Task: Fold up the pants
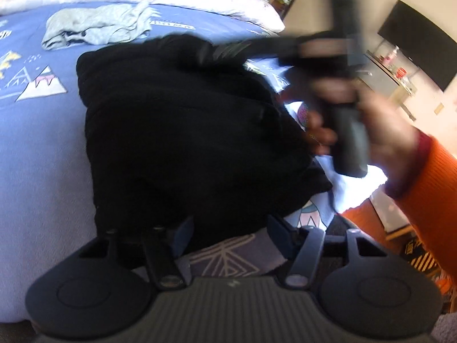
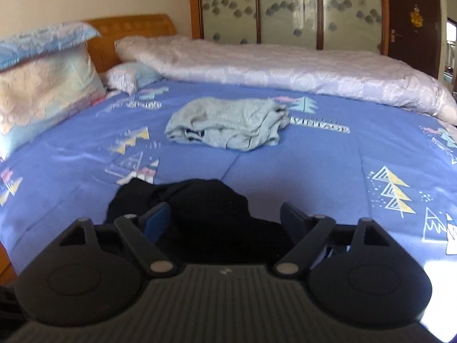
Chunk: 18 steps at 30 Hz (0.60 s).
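Pants: a black, soft-fabric pair of pants (image 1: 182,131) lies bunched in a rough folded heap on the blue bedsheet printed with triangles and mountains (image 1: 37,131), near the bed's edge; in the right wrist view only its dark upper edge (image 2: 197,200) shows.
Left gripper: the black two-finger left gripper (image 1: 228,225) sits at the near edge of the pants, jaws spread, dark cloth and a strip of patterned sheet between the fingers; whether the pads touch the cloth I cannot tell.
Right gripper: the black right gripper (image 2: 225,217) has its jaws spread wide over the pants, pads clear of the fabric; from the left wrist it appears blurred, held by a hand (image 1: 380,131) in an orange knit sleeve (image 1: 428,188).
Other cloth: a crumpled pale grey garment (image 2: 228,125) lies farther up the sheet, well apart from the pants.
Bedding: a pale quilted duvet (image 2: 285,65) lies along the far side; pillows (image 2: 42,85) stand against the wooden headboard (image 2: 131,28).
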### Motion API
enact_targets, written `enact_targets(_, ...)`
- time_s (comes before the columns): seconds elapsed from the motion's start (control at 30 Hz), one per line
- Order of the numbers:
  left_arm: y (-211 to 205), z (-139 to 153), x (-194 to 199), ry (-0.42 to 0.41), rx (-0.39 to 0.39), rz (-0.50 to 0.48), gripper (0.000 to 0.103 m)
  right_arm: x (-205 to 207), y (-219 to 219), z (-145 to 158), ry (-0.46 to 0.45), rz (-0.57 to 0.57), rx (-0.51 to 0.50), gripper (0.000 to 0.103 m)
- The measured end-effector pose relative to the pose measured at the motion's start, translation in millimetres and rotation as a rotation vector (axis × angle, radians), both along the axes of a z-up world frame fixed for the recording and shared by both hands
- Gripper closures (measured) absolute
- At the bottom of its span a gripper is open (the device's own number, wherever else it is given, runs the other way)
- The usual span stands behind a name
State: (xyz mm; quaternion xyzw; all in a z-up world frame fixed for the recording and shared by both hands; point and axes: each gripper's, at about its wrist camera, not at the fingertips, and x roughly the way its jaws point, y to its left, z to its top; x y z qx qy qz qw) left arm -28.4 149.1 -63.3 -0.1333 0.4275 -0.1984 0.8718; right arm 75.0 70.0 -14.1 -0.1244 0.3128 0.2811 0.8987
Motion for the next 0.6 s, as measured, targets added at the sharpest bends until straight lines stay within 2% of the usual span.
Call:
enact_targets(0.03, 0.9, 2.2, -1.0, -0.003, -0.004, -0.005, 0.046, 10.0, 2.3, -13.9, 0.022, -0.025, -0.075, 0.061)
enact_targets(0.07, 2.3, 5.1, -3.0, -0.013, -0.015, -0.013, 0.046, 17.5, -1.5, -23.7, 0.053, -0.067, -0.093, 0.086)
enact_targets(0.2, 7.9, 8.0, -9.3, -0.026, -0.039, -0.040, 0.046, 37.2, -44.7, -27.0, 0.157, -0.265, 0.099, 0.085)
enact_targets(0.27, 9.8, 9.4, -9.9, -0.021, -0.039, -0.050, 0.046, 42.6, -60.9, -32.2, 0.206, -0.328, 0.160, 0.070)
enact_targets(0.3, 12.4, 13.0, -11.5, -0.033, -0.043, -0.047, 0.046, 44.1, -61.9, -34.8, 0.209, -0.346, 0.169, 0.058)
enact_targets(0.33, 17.3, 19.0, -12.7, -0.053, -0.056, -0.034, 0.046, 42.8, -62.8, -35.9, 0.207, -0.350, 0.169, 0.053)
enact_targets(0.47, 53.2, 41.4, -12.0, -0.114, -0.191, 0.081, 0.044, 36.3, -66.3, -34.3, 0.204, -0.350, 0.184, 0.052)
enact_targets(0.53, 67.4, 41.2, -9.2, -0.116, -0.198, 0.167, 0.043, 32.7, -62.8, -28.9, 0.191, -0.355, 0.177, 0.049)
enact_targets(0.6, 73.5, 32.3, -5.2, -0.085, -0.188, 0.191, 0.043, 26.0, -58.7, -17.6, 0.164, -0.318, 0.175, 0.048)
